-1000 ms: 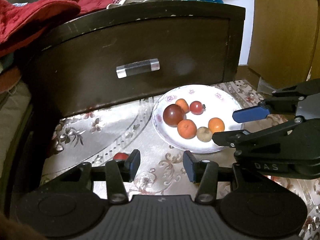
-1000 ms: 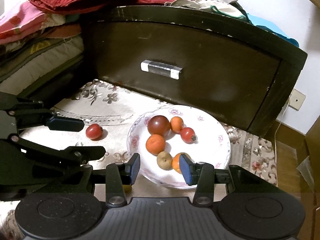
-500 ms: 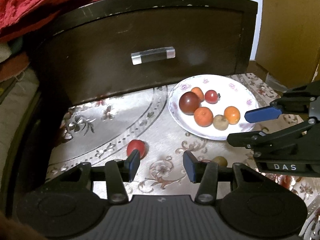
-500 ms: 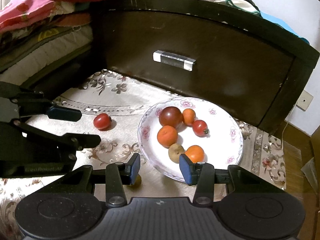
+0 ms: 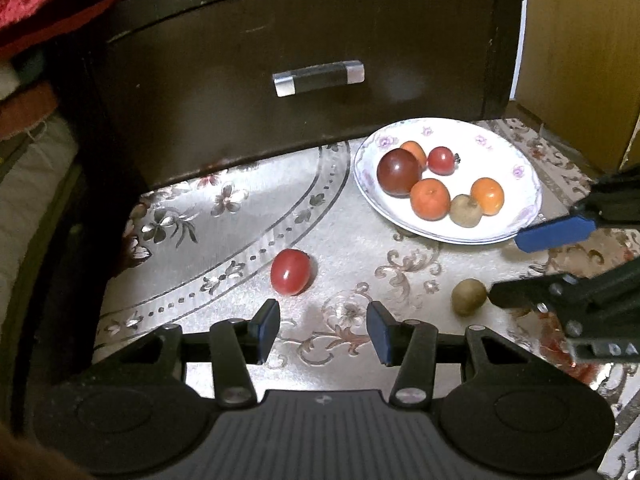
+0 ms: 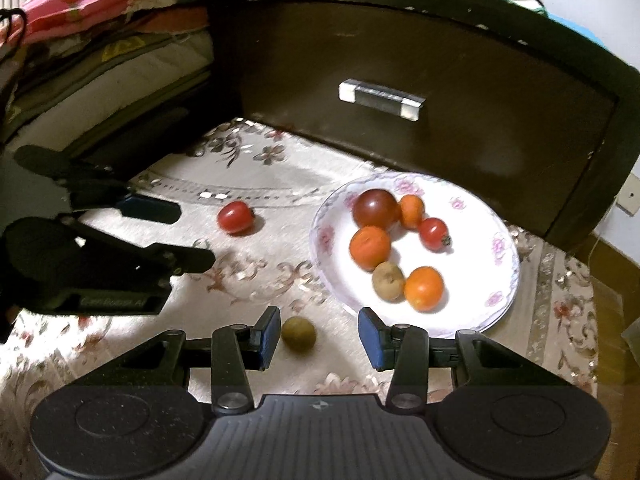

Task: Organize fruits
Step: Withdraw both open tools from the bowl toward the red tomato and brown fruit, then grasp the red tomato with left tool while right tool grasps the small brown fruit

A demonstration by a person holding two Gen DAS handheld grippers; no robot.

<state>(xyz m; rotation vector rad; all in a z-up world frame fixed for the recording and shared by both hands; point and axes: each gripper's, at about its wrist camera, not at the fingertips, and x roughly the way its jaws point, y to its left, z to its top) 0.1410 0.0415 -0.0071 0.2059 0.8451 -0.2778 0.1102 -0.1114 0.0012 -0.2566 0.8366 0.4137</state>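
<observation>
Red tomato (image 5: 290, 277) just ahead of open left gripper (image 5: 323, 327), seemingly untouched.

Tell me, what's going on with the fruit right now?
Both grippers open, empty. Red tomato ahead of left gripper; brown fruit by right gripper. Nothing blocking.

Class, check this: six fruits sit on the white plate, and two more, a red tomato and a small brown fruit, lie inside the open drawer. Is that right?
Not quite. The red tomato and small brown fruit lie on the patterned cloth in front of the shut drawer, as both wrist views show. Six fruits do sit on the white plate.
</observation>
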